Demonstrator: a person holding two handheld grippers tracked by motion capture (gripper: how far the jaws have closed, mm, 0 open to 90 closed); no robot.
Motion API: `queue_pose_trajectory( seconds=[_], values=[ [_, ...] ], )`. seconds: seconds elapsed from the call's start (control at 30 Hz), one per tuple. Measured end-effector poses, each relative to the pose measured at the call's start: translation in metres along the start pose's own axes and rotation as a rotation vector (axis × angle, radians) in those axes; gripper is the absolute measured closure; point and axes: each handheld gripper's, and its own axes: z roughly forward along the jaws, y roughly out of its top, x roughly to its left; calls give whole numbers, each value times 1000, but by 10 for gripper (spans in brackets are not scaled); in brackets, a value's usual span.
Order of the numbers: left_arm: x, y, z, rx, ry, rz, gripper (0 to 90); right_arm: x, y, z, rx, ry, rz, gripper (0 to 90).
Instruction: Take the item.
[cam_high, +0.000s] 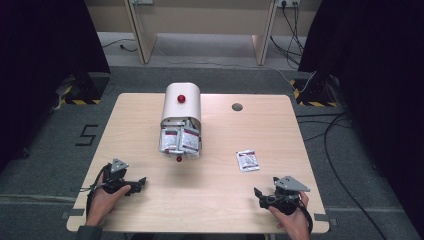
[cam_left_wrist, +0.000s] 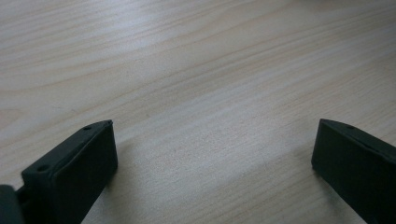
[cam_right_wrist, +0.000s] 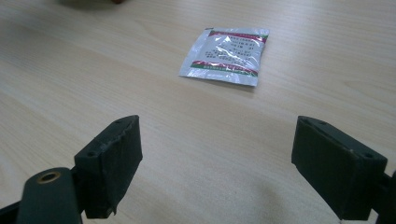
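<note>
On table (cam_high: 150, 210) near right edge, 1 sachet (cam_high: 248, 160) lies flat, ahead of our right gripper (cam_high: 261, 195), jaws spread, nothing between. Left gripper (cam_high: 140, 183) likewise spread, idle. Risk we judge: thin sachet slips under pads, jaws scrape wood instead.

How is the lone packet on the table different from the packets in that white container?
The lone packet lies flat and alone on bare wood; the container packets are crowded together, overlapping, in the white container's open front. The lone one sits toward the right gripper; the others sit mid-table. All look silvery with red print.
</note>
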Motion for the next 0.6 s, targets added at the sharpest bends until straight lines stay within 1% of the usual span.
queue_pose_trajectory(
  seconds=[0.37, 0.6],
  values=[
    [0, 0, 0, -1, 0, 0, 0, 6, -10, -6, 2, -6, -6, 175],
    [0, 0, 0, 0, 0, 0, 0, 10, -16, -10, 5, -8, 6, 177]
  ],
)
